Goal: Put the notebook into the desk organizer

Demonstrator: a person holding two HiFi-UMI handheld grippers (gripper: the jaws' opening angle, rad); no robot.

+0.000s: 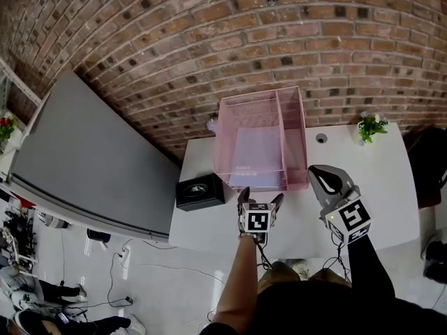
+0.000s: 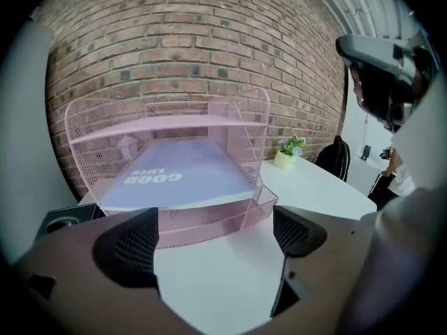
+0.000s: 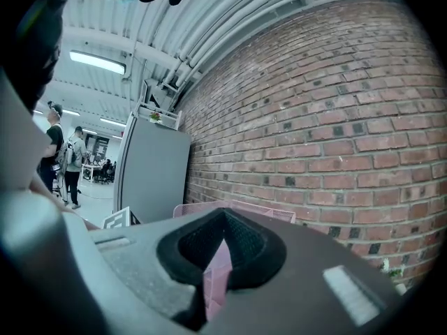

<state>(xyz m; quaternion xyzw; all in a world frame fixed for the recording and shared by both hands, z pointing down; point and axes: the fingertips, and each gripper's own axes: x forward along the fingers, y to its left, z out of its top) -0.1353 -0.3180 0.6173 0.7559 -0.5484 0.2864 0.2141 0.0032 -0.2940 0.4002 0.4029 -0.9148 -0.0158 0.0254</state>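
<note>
Left gripper (image 1: 260, 201): jaws wide apart, empty, angled down and forward, marker cube facing up. Bare left forearm (image 1: 236, 278) runs straight behind it. Right gripper (image 1: 323, 178): jaws together, empty, held about level. Right arm (image 1: 370, 271) in dark sleeve.

brick wall (image 1: 174, 26) | white table (image 1: 391, 187) | grey partition (image 1: 91, 159) | pale floor (image 1: 160, 285)

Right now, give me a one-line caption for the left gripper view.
Open left gripper facing the pink organizer, notebook lying flat inside beneath its top shelf.
</note>
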